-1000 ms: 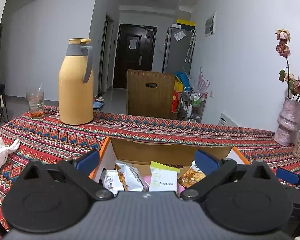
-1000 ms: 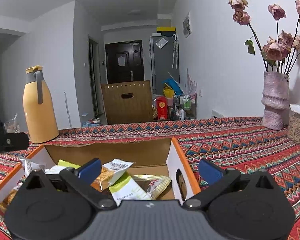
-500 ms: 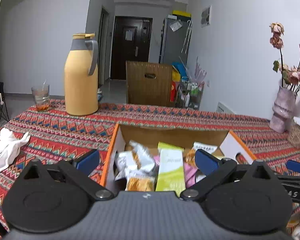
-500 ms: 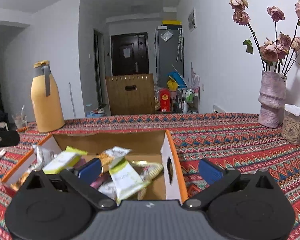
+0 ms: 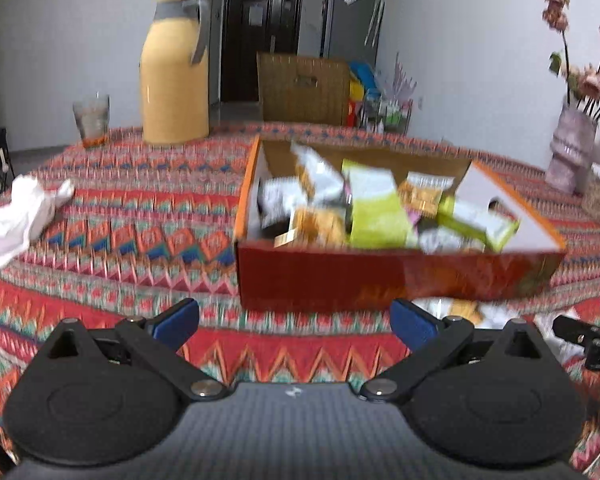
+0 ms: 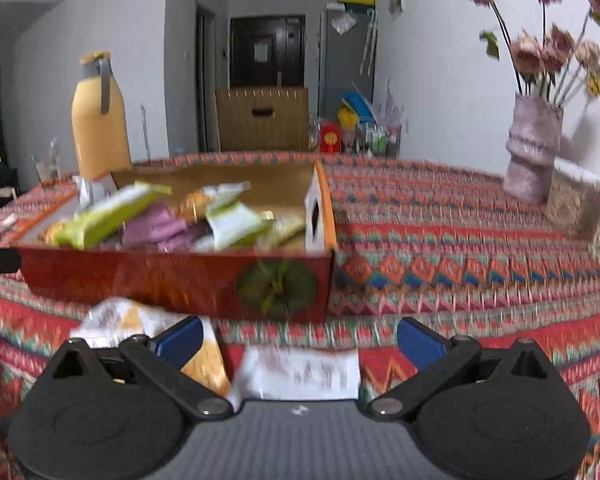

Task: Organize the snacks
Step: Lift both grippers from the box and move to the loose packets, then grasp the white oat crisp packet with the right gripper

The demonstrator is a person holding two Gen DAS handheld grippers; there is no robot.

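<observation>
Snack box [image 5: 396, 276] sits on the patterned tablecloth [image 5: 112, 248], ahead of both grippers and touching neither. Left gripper [image 5: 294, 320] has its jaws spread wide with nothing between them; the box's red front wall lies just beyond the blue fingertips [image 5: 176, 318], mostly toward the right one. Box long axis runs left-right across the view, open top up, packets [image 5: 374, 210] heaped inside at mixed angles (motion blur, labels unreadable). White crumpled cloth [image 5: 18, 216] lies far left on the table, well apart from the box; a glass [image 5: 91, 118] and a yellow thermos [image 5: 175, 72] stand behind it near the far table edge. Bare tablecloth between the cloth and the box's left wall.

Right gripper [image 6: 300, 338] is also released, jaws wide. Two loose packets lie on the table in front of the box: an orange-and-white packet [image 6: 140, 320] partly behind the left fingertip, and a white packet [image 6: 300, 372] flat between the jaws, long side left-right, not gripped. Box's right end wall with its handle cutout [image 6: 315, 216] stands upright. Right of the box the tablecloth is open up to a vase [image 6: 534, 152] with dried flowers and a container [image 6: 572, 204] at the far right edge.
</observation>
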